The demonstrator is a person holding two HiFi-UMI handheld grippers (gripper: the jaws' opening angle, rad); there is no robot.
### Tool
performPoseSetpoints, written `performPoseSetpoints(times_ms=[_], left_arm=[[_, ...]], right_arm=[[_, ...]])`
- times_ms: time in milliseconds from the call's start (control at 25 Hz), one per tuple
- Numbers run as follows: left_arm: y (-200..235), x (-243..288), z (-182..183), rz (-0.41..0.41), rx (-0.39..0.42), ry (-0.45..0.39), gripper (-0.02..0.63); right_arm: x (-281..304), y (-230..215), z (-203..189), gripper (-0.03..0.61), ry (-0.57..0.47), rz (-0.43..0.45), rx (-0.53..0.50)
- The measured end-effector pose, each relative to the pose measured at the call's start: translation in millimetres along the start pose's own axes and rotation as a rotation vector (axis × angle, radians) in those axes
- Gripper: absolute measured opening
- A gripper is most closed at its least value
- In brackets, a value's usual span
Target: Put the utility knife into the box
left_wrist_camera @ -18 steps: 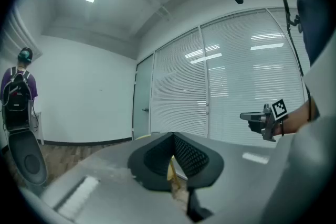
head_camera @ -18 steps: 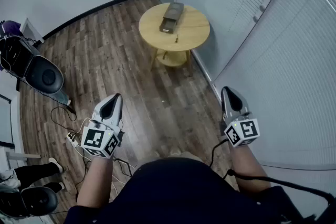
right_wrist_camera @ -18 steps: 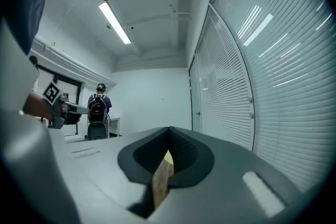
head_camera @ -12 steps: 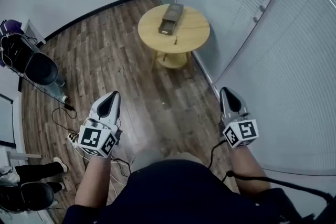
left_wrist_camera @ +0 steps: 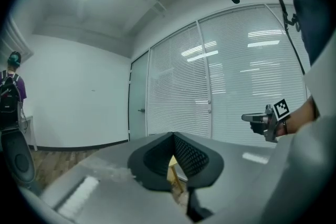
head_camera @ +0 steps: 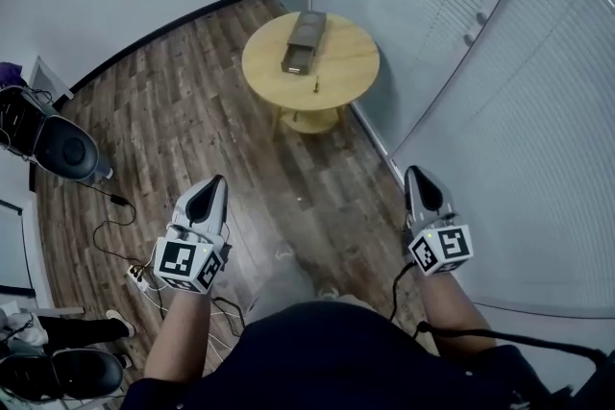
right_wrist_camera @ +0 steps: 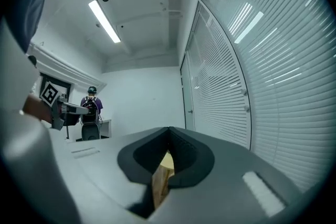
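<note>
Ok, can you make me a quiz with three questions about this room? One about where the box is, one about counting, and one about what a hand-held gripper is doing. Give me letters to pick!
1. Where is the box?
A. on a shelf
B. on the round table
C. on a bed

2. How many hand-held grippers does the person hold?
A. one
B. two
C. three

3. How are the right hand-held gripper's jaws?
A. wide apart
B. closed on the box
C. closed together, empty

Answers:
1 B: the box lies on the tabletop.
2 B: the left hand-held gripper and the right one, one in each hand.
3 C: its jaws meet with nothing between them.
</note>
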State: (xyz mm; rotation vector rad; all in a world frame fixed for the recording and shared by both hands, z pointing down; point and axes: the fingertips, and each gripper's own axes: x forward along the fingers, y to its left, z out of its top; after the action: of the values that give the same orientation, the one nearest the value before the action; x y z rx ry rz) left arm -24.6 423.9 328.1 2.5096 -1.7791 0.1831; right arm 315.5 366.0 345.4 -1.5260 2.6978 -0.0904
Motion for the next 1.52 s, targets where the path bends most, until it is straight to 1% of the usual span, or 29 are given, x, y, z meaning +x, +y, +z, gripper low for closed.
performPoseSetpoints(times_ms=[120,400,640,760,880,1120,1280,1440,1520], left_arm=[[28,20,2,-0.016,-0.012,-0.002,0.003],[81,68,7,-0.061,-0.018,-0.012,0.003],[138,98,13,-0.079,-0.029,-0.027,0.003],[158,110,15,-0.102,-0.018,-0.027,0.003],[177,125,10,-0.102,-0.024,-0.024,0.003],[187,156,9,-0.122,-0.063,-0.02,0.003],[200,184,4,-0.105,-0.083,0.001,0.003],[206,209,13,-0.108,-0.058,0.016,0.003],[212,224,21,-0.095,-0.051,0.014,0.003]], right_arm=[[26,6,0,0.006,0.018,-0.024,-0.015],[83,12,-1,0.006,0.048,-0.072,-0.015],[136,32,2,0.006,0.039,-0.081,-0.03],[153,41,2,0.006,0.035,-0.098,-0.027],[170,44,-3,0.006,0.032,-0.109,-0.024],[195,36,-6,0.006,0.057,-0.117,-0.014],[228,22,-15,0.006,0.081,-0.104,0.01],[262,8,-19,0.006,0.09,-0.082,0.031],[283,1,-21,0.006,0.093,-0.065,0.04]])
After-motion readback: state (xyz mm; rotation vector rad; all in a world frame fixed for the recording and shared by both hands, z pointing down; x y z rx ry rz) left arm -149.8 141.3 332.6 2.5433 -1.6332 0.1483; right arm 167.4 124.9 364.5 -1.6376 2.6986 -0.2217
